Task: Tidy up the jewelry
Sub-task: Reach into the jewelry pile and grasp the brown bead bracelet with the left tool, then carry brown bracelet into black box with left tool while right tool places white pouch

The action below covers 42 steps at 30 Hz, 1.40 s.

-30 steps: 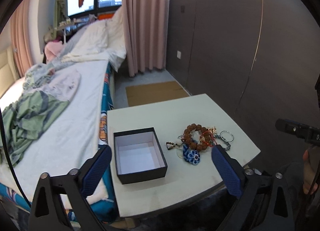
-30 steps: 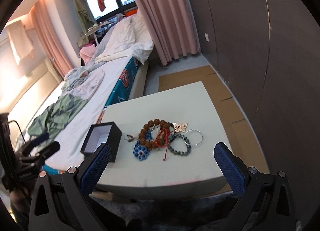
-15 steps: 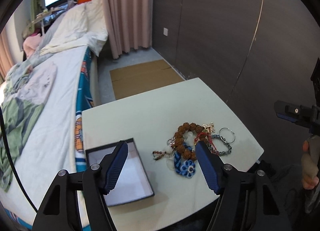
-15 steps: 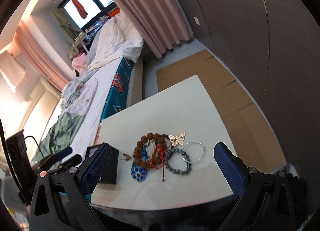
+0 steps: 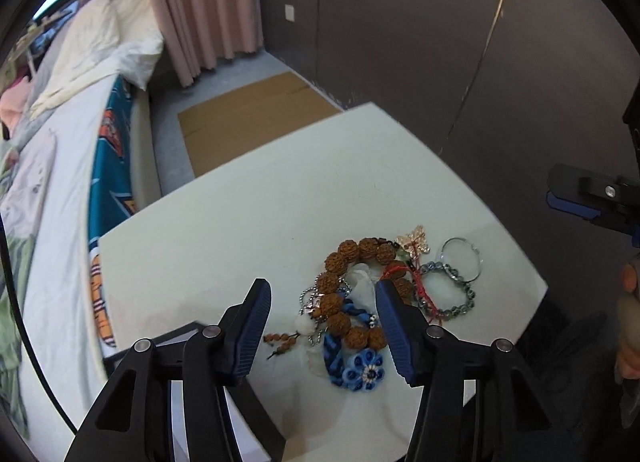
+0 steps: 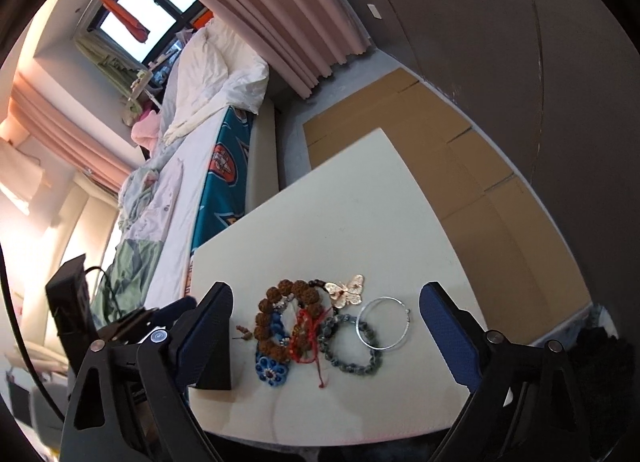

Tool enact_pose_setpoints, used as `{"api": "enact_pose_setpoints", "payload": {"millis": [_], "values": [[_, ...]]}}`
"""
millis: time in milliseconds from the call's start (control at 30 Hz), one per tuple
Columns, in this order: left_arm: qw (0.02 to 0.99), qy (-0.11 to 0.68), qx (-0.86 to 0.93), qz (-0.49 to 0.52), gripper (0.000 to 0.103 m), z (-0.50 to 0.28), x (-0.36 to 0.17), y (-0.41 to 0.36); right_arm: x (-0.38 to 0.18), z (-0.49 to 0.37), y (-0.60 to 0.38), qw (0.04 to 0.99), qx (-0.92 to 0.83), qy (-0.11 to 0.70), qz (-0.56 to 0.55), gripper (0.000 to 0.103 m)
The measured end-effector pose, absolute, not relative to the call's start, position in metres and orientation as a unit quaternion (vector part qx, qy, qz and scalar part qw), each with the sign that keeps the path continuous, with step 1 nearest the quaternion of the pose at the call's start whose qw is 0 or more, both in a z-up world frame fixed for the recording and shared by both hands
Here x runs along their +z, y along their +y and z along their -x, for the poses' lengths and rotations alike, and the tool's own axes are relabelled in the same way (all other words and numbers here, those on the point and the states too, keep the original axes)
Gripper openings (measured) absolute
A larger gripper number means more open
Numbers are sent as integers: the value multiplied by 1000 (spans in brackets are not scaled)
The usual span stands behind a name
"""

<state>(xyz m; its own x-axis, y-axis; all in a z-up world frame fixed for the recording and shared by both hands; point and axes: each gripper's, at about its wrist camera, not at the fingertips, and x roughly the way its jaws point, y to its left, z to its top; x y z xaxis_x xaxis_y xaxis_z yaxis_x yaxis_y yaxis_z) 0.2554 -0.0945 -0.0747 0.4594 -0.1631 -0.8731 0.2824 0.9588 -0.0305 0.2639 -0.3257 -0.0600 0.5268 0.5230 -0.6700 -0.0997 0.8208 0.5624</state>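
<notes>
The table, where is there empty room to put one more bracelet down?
The far half of the table, between the pile and the edge by the cardboard, is bare. So is the strip left of the brown bead bracelet, toward the bed side. It is crowded near the front edge, where the blue flower piece, grey bead bracelet and silver ring overlap.

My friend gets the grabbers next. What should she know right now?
Left tongs: open, empty, poised over the jewelry pile, brown bead bracelet between the tips.
Right tongs: open, empty, held back from the table.
Pile: blue flower piece, red cord, butterfly clip, grey bead bracelet, silver hoop, all tangled near the table's front edge.
Box: only a corner shows, left of the pile.
Done: nothing picked up. Left: move every piece into the box.
</notes>
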Motion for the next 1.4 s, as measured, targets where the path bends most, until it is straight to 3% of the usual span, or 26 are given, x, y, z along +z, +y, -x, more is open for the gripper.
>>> {"api": "enact_pose_setpoints", "payload": {"millis": [367, 433, 467, 567, 800, 900, 1400], "values": [[808, 568, -133, -84, 53, -293, -128, -110, -83, -269, -324, 829, 190, 469, -237, 95], [800, 576, -147, -78, 37, -293, -133, -111, -84, -270, -322, 829, 194, 469, -237, 95], [794, 584, -149, -78, 23, -293, -137, -111, -85, -271, -321, 826, 196, 471, -239, 95], [796, 582, -147, -79, 20, -292, -135, -111, -89, -273, -317, 819, 201, 479, -245, 95], [822, 544, -161, -48, 19, -279, -95, -98, -90, -276, -297, 810, 218, 481, -254, 95], [833, 528, -162, -38, 19, -274, -75, -89, -91, -279, -280, 801, 236, 487, -255, 80], [875, 468, -122, -4, 19, -251, -13, -15, -114, -295, -212, 774, 258, 527, -237, 65]]}}
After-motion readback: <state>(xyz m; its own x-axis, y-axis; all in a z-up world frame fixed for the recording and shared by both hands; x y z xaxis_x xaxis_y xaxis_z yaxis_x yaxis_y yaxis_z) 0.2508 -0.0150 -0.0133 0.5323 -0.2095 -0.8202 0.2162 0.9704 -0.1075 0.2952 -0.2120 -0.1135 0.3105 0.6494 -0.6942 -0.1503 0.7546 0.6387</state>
